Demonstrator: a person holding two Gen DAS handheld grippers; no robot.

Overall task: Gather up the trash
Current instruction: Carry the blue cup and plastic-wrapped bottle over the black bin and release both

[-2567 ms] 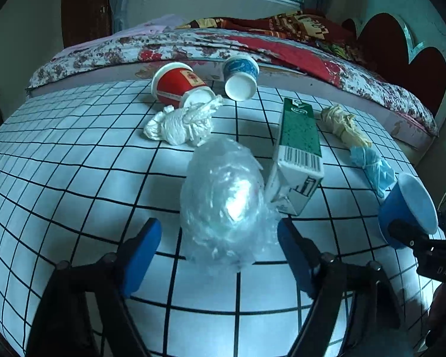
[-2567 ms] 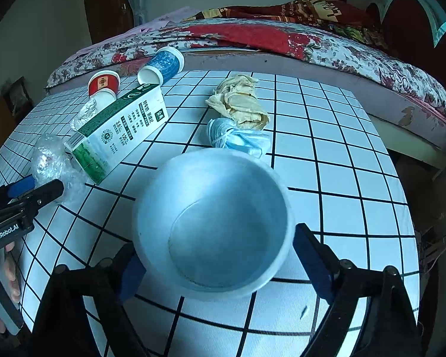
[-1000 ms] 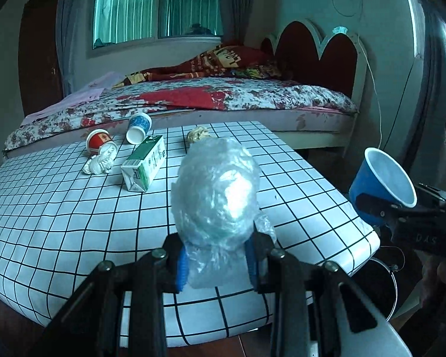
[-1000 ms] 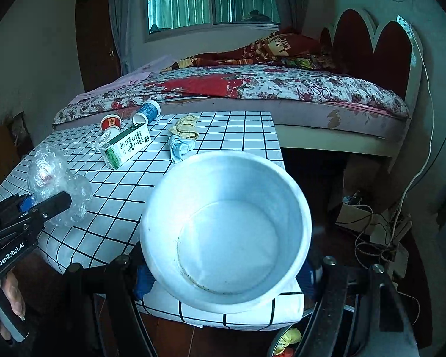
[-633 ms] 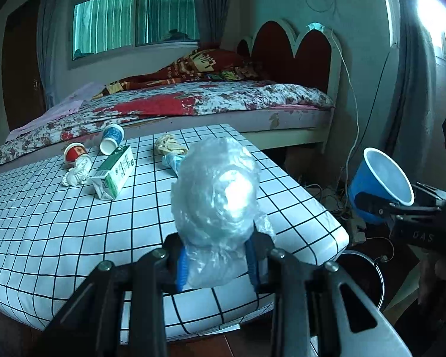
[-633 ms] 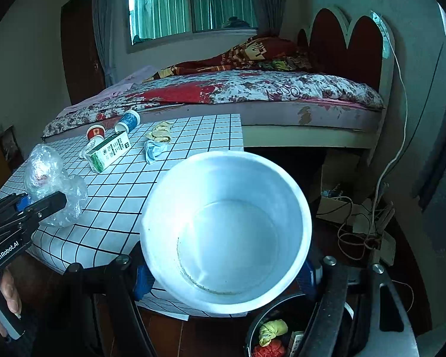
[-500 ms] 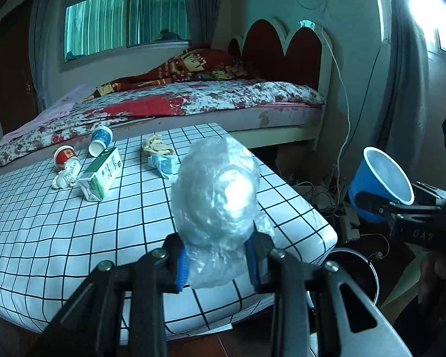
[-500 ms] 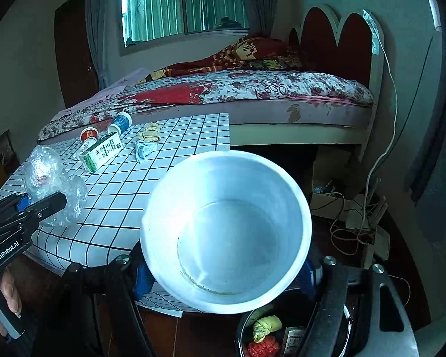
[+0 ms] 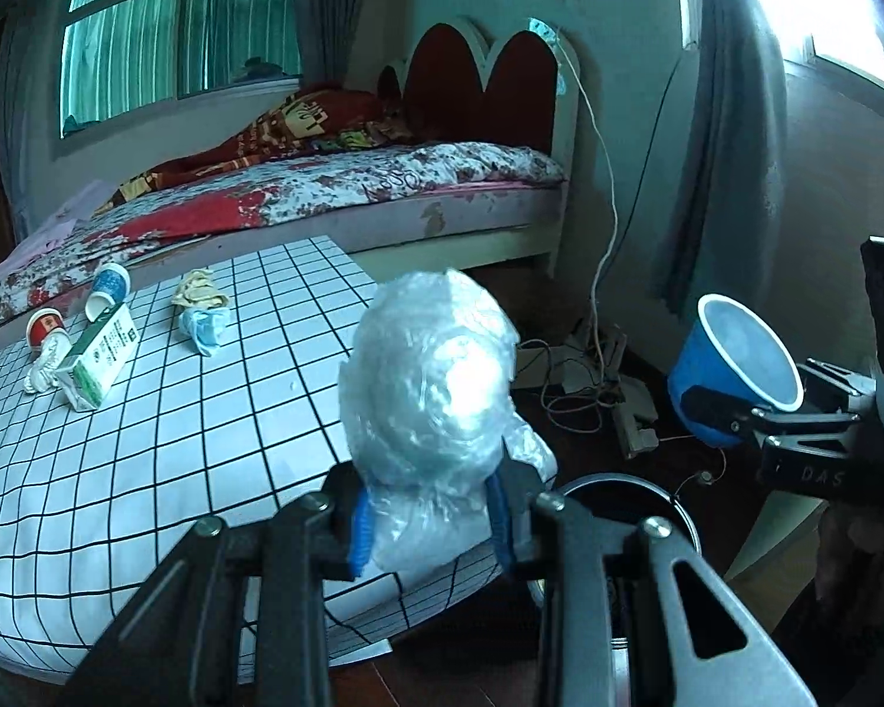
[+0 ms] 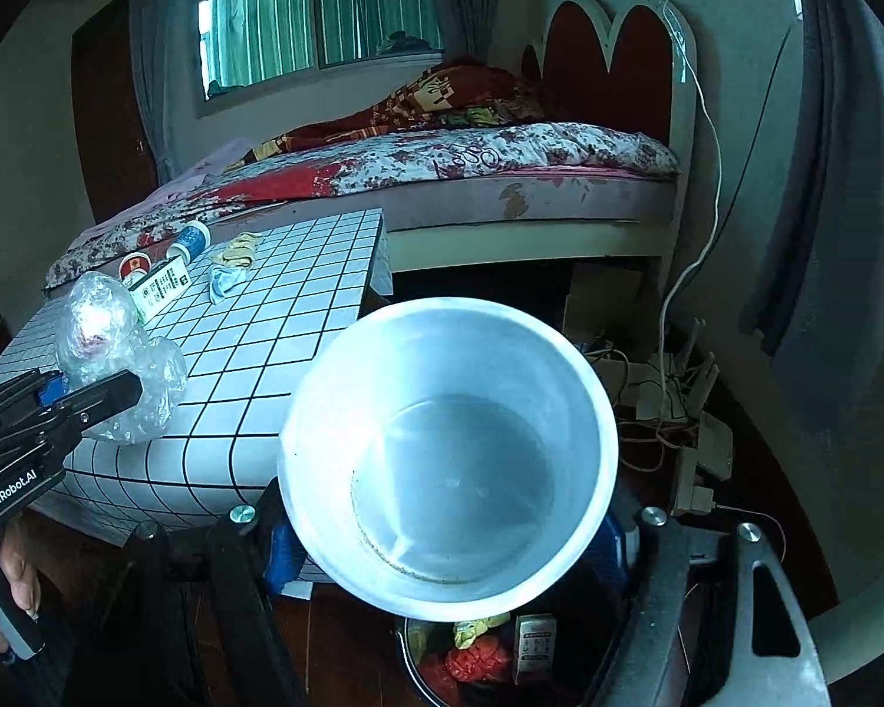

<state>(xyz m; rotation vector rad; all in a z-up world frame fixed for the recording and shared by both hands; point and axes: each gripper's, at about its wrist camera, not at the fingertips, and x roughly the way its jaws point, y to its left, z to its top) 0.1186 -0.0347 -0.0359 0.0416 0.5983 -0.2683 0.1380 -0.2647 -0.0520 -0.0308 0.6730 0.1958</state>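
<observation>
A crumpled ball of clear plastic wrap (image 9: 430,389) is pinched between the blue pads of my left gripper (image 9: 430,530), beyond the right corner of the checked table (image 9: 177,442). My right gripper (image 10: 445,548) is shut on a blue paper cup (image 10: 448,448) with a white, empty inside, seen from the side as the blue cup (image 9: 731,365). Just below both grippers stands a round black bin (image 10: 409,648) with some trash in it; its rim (image 9: 619,480) shows in the left wrist view. The plastic wrap (image 10: 100,318) and left gripper (image 10: 88,395) show at the left.
On the table lie a green-white carton (image 9: 97,362), a red cup (image 9: 44,327), a blue-white cup (image 9: 109,286), a white tissue (image 9: 44,368), a yellow cloth (image 9: 197,291) and a blue mask (image 9: 206,327). A bed (image 9: 383,188) stands behind. Cables and a power strip (image 9: 619,406) litter the floor.
Both grippers have swung right, away from the table top, each keeping its hold. The table has slid left in both views and the bin has come into sight beneath them.
</observation>
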